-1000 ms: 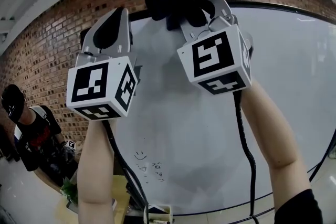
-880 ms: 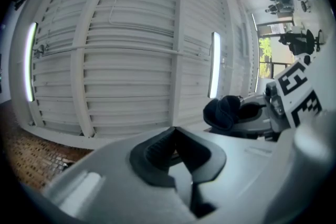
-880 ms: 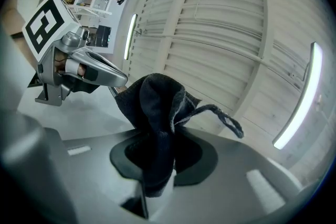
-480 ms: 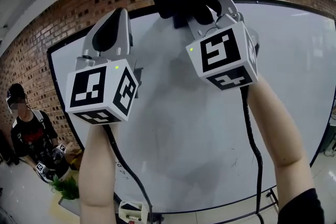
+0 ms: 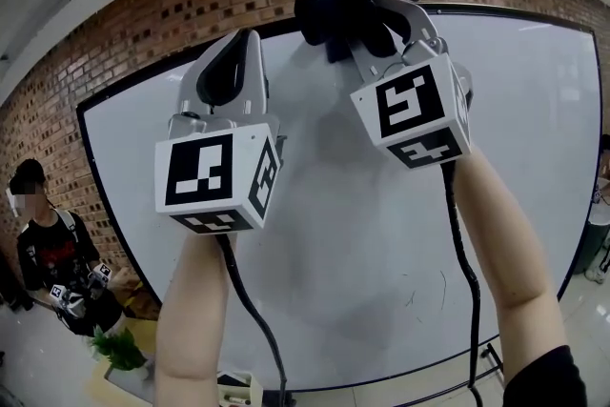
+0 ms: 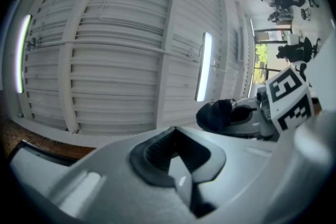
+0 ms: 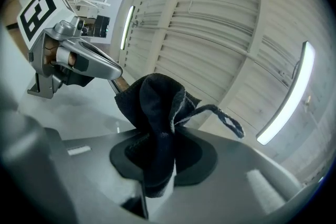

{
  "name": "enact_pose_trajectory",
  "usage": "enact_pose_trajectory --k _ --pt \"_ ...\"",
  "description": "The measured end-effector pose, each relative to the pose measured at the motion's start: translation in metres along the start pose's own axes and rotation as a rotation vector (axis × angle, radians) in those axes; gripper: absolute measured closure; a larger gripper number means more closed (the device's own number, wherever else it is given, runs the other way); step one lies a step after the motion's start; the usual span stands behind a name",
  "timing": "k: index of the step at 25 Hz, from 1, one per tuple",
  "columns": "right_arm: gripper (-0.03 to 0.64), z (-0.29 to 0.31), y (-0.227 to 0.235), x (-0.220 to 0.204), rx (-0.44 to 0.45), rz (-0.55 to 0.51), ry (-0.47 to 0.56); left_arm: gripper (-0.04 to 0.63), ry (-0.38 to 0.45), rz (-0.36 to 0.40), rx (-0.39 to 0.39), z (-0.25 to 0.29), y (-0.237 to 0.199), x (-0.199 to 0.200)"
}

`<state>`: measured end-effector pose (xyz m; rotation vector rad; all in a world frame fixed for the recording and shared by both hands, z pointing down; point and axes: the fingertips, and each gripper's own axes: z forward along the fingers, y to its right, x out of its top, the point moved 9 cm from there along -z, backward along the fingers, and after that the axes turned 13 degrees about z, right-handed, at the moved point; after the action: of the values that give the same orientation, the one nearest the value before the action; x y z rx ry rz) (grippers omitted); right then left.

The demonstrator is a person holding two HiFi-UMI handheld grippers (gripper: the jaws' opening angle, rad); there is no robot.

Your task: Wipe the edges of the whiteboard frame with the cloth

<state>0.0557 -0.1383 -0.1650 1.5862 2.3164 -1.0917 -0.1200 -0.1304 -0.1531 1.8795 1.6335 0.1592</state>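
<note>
right gripper (image 5: 367,14) clamps cloth (image 5: 329,5) at top-centre, seemingly on whiteboard frame (image 5: 515,12) | left gripper (image 5: 227,62) closed, empty | press cloth flat, slide along edge

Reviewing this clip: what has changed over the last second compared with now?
The right gripper, shut on the bunched dark blue cloth, has slid rightward along the whiteboard's black top frame. The left gripper shifted rightward too, holding nothing. Unchanged: the grip on the cloth, the left jaws together, both arms raised at the board.
</note>
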Motion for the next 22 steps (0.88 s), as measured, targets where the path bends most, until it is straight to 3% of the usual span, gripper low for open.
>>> enact_pose_trajectory --k 5,10,15,22 --pt "0.540 0.006 -0.001 -0.001 -0.039 0.010 0.035 0.591 0.101 0.021 0.013 0.014 -0.003 -0.003" --pt "0.540 0.008 -0.001 0.002 -0.093 -0.060 0.092 0.591 0.206 -0.003 0.048 0.020 -0.006 -0.006" --pt "0.540 0.005 0.001 -0.001 -0.123 -0.072 0.095 0.591 0.250 0.019 0.032 0.018 0.004 -0.003" --pt "0.541 -0.001 0.017 -0.006 -0.121 -0.089 0.060 0.591 0.238 0.042 -0.012 0.025 0.024 0.002"
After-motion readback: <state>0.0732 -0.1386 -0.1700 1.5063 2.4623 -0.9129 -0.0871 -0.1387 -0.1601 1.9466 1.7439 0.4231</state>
